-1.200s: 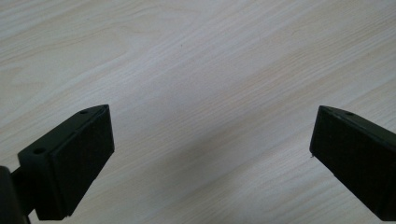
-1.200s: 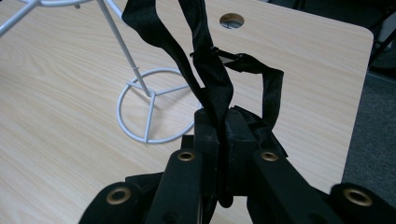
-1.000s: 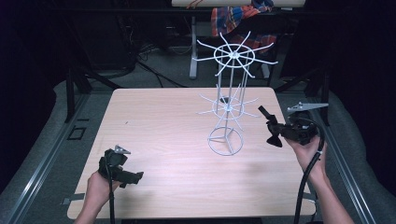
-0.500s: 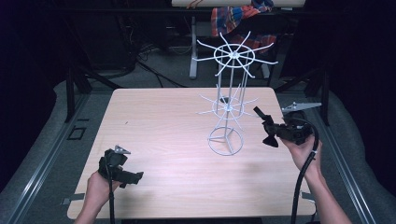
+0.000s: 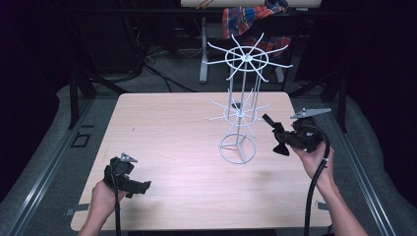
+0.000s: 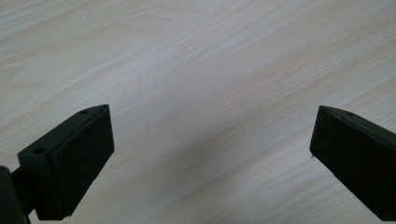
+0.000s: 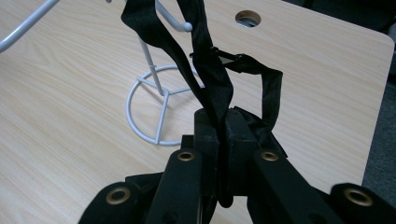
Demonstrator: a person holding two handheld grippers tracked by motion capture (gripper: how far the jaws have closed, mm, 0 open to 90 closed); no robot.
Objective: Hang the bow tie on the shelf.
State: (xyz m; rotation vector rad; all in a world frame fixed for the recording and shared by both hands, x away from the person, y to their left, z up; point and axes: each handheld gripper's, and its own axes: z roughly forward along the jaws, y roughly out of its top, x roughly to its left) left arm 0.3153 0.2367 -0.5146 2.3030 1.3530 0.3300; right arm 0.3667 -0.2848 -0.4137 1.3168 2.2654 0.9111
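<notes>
Change since earlier frames: right gripper (image 5: 272, 132) has shifted left and a little down, closer to the rack; left gripper (image 5: 140, 187) unchanged near the front-left edge.
Right jaws: pressed together, pinching a black strap (image 7: 212, 79).
Strap, long axis: in the right gripper view it runs from the jaw tips up and away toward the top of the picture, roughly in line with the jaws; a second length loops off to the side past a small buckle (image 7: 233, 59) and comes back down beside the jaws.
Strap, upper end: crosses a white hook arm of the rack; whether it hangs on the hook or only passes in front, cannot tell.
Right gripper, heading: jaws point left toward the white wire hook rack (image 5: 240, 109), just beside its ring base (image 7: 159, 107).
Left jaws: spread wide, nothing between them; bare wood below.
Left gripper, heading: jaws point right along the front edge, well apart from the rack.
Surface: light wood table (image 5: 167, 128), round hole (image 7: 248, 18) near its far edge.
</notes>
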